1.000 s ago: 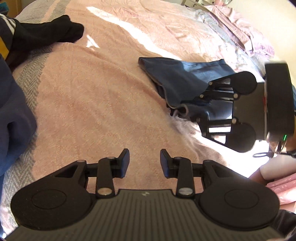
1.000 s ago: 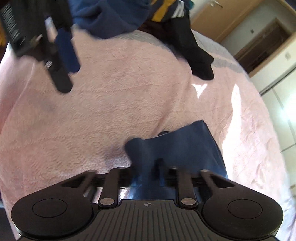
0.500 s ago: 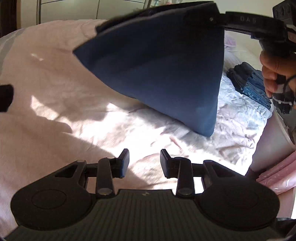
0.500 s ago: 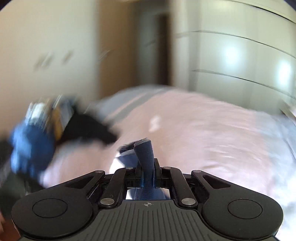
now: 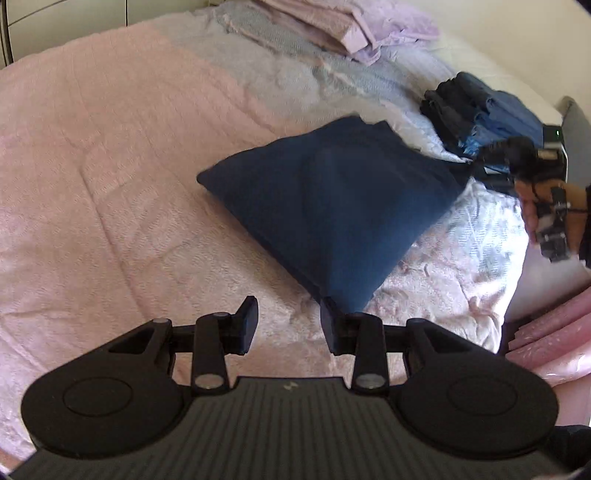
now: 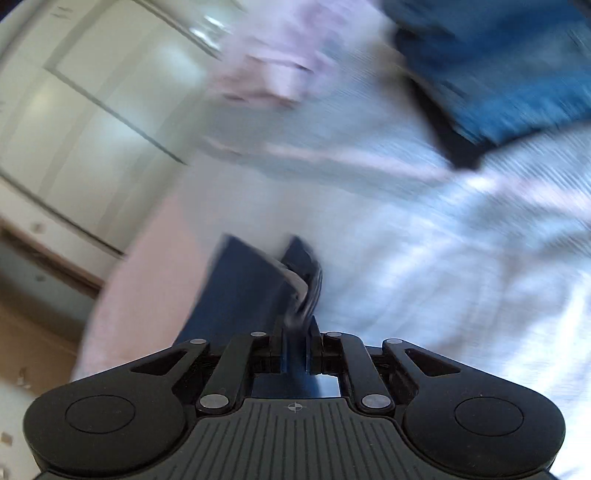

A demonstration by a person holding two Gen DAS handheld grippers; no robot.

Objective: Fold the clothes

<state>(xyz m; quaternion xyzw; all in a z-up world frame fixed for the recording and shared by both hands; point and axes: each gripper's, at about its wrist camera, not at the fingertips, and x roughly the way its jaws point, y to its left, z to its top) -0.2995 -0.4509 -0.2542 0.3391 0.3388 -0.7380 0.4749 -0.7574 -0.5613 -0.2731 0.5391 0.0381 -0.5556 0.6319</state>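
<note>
- Jaws of our left gripper (image 5: 289, 322) stand spread and hold nothing; they hover low over the pink bedspread (image 5: 110, 192), in the near part of the bed.
- Just beyond them, touching or nearly touching the right-hand jaw, we see the nearest corner of the dark blue garment (image 5: 332, 206). It is the corner closest to us, so we judge the left gripper best placed to take it, with only a short reach ahead and slightly to the right.
- From that corner the garment runs away from us, its long axis slanting towards the far right edge of the bed. It looks part draped and part lifted, though blur hides how much rests on the bed.
- At its far end, our right gripper (image 6: 295, 339) has its jaws pressed together on a bunched edge of the cloth, so that end is held.
- Farther still, near the bed's far right edge, lies a stack of folded blue clothes (image 5: 480, 114). We judge this the likely place for the garment.
- At the far edge sits a pile of pale lilac linen (image 5: 351, 29).
</note>
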